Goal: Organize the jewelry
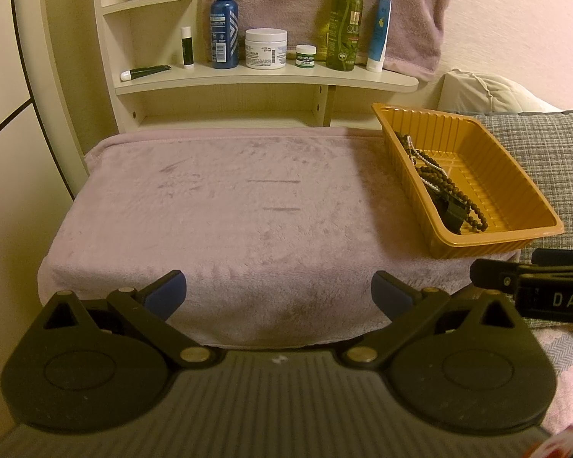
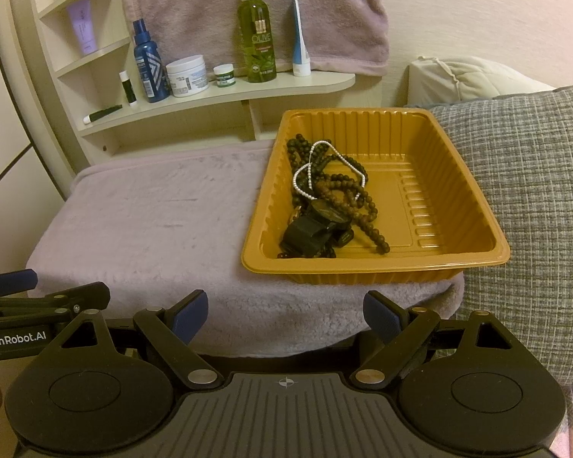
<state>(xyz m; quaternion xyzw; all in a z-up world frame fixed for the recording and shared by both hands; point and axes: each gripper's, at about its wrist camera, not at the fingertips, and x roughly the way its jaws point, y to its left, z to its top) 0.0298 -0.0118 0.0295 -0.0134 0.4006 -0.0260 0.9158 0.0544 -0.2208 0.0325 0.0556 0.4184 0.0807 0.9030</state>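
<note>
Brown beads [image 2: 347,198], a white strand [image 2: 305,175] and a black watch [image 2: 317,233] tangle in the tray [image 2: 458,259]; both grippers' fingers [image 1: 164,297] [image 2: 189,318] gape wide, holding nothing.

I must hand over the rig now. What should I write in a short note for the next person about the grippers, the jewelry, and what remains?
Left gripper: open, holds nothing, low at the near edge of the towel.
Right gripper: open, holds nothing, just in front of the orange tray.
Jewelry: all in the tray's left half, tangled together: brown bead strand, white bead chain, black watch.
Done: nothing is laid out on the towel.
Left: probably to untangle the pieces and sort them.
</note>
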